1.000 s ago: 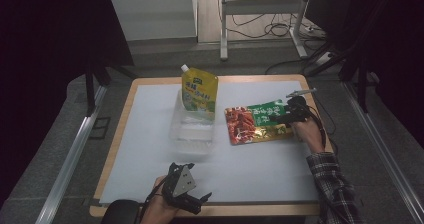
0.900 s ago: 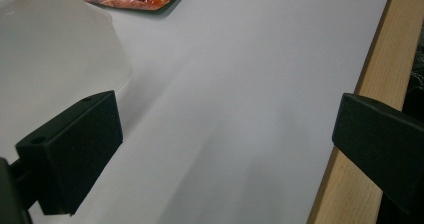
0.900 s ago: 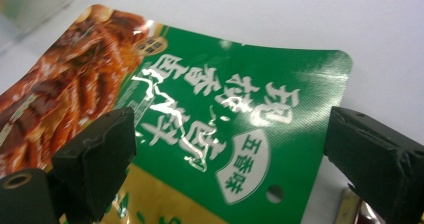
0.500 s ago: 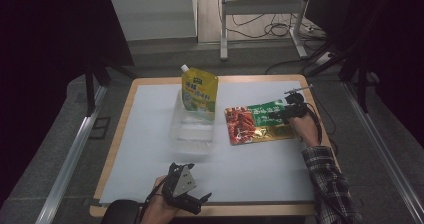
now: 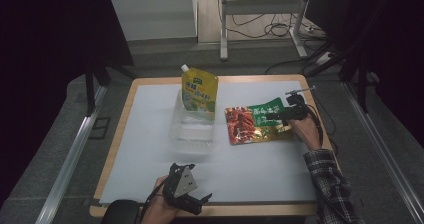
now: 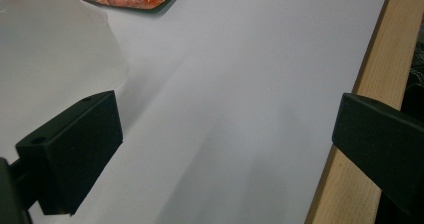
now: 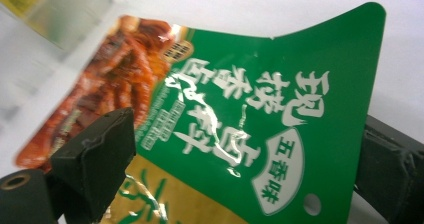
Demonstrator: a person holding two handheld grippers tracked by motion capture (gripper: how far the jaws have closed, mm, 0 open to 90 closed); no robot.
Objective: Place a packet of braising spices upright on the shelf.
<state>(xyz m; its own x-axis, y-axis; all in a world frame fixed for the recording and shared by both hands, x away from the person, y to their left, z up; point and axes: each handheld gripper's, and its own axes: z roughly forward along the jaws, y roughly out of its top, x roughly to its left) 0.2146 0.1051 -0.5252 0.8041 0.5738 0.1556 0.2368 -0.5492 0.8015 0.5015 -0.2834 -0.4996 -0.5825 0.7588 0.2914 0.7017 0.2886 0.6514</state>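
A red and green snack packet (image 5: 255, 125) lies flat on the white mat, right of centre. My right gripper (image 5: 287, 115) sits at its right end. In the right gripper view the right gripper (image 7: 245, 134) is open, one jaw on each side of the packet's (image 7: 280, 99) green half, whose far corner curls up. My left gripper (image 5: 200, 203) rests near the table's front edge. It stands open in the left gripper view (image 6: 227, 119), with bare mat between its jaws. A yellow-green spout pouch (image 5: 199, 90) stands upright at the far end of a clear plastic container (image 5: 192, 129).
The white mat (image 5: 150, 149) covers a wooden-rimmed table (image 5: 114, 156). The wooden edge (image 6: 360, 109) runs beside the left gripper's right jaw. The clear container (image 6: 50, 54) rises just past its left jaw. Metal rails and cables lie on the floor around the table.
My right hand has shifted slightly at the packet's right end. The left gripper, pouch and container have stayed where they were.
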